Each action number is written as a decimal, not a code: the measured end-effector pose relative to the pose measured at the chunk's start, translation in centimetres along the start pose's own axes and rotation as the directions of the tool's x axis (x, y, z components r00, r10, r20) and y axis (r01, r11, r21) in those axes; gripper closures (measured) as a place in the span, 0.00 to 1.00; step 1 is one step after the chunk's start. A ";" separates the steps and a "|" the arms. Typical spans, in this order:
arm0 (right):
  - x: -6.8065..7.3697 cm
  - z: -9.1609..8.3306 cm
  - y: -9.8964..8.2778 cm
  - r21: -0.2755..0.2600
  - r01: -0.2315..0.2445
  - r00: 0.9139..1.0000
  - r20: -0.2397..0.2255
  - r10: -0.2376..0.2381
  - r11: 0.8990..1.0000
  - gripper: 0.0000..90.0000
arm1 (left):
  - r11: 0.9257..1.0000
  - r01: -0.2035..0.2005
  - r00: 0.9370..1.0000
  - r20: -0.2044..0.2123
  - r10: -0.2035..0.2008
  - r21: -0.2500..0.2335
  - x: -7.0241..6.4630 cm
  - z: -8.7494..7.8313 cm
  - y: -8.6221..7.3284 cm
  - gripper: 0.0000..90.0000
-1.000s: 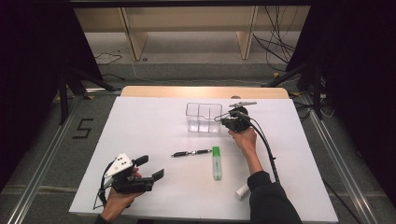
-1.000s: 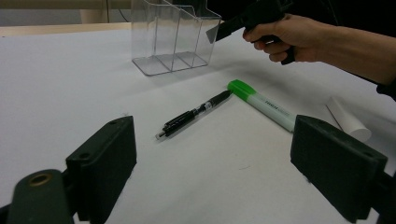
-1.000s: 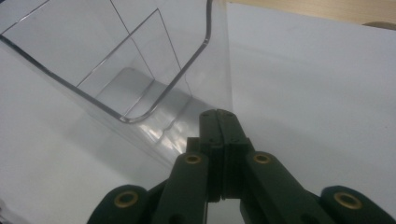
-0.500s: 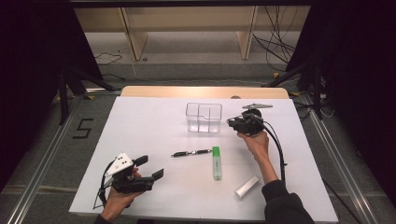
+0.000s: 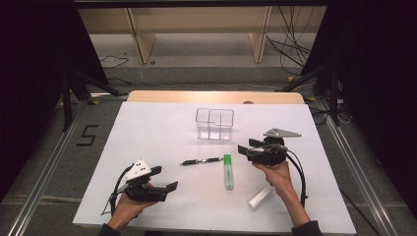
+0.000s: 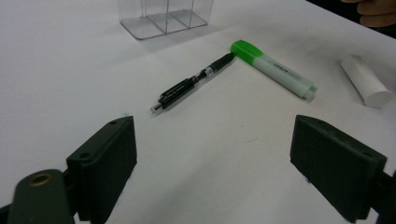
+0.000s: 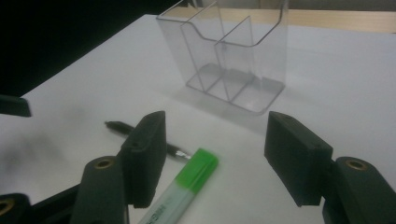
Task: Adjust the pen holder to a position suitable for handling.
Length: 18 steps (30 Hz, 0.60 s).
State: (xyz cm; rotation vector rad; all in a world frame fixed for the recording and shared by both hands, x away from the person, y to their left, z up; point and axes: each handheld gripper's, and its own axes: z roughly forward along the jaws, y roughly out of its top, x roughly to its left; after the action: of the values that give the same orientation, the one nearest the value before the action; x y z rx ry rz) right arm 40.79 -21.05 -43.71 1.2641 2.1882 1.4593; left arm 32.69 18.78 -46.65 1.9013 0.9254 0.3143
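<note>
While the right gripper hangs above the tabletop with its jaws spread and nothing between them, the likely next pick is the green highlighter, which lies flat just beside the black pen, its cap near the pen's tip. To do this well, the gripper should come down over the highlighter's middle with the jaws straddling its width, clear of the pen, so closing does not drag both. The clear organizer stands empty farther back; the highlighter would go in upright. A white tube lies near the person's right forearm. The left gripper rests low at the near left, jaws wide apart and empty

Compared with a second ago, the right gripper has pulled back from the organizer toward the highlighter, and its jaws have just been opening
</note>
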 end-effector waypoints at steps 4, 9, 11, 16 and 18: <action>0.9 -0.7 -1.1 -0.016 -0.001 0.999 -0.033 0.000 1.000 0.41 | 0.999 -0.030 0.999 -0.014 0.030 0.030 0.0 0.3 0.4 0.16; 1.8 -1.1 -1.9 -0.014 0.007 0.998 -0.055 -0.008 1.000 0.38 | 0.999 -0.019 1.000 -0.014 0.019 0.038 0.5 0.4 0.8 0.16; 2.3 -1.3 -2.0 -0.023 0.030 0.998 -0.046 -0.031 0.999 0.38 | 0.999 -0.022 1.000 -0.013 0.022 0.046 0.7 0.7 1.0 0.16; 3.1 -1.9 -2.6 -0.041 0.047 0.997 -0.057 -0.049 0.998 0.36 | 0.998 -0.028 1.000 -0.009 0.029 0.063 1.0 1.2 1.5 0.16; 3.4 -2.1 -2.8 -0.042 0.049 0.997 -0.064 -0.052 0.998 0.36 | 0.997 -0.031 0.999 -0.008 0.032 0.066 1.1 1.4 1.8 0.16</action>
State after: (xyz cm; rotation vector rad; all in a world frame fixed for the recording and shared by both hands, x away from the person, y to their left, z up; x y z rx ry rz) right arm 36.00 -20.22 -44.21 1.1553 2.2029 1.5375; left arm 35.11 18.19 -45.99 1.9776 0.9228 0.3151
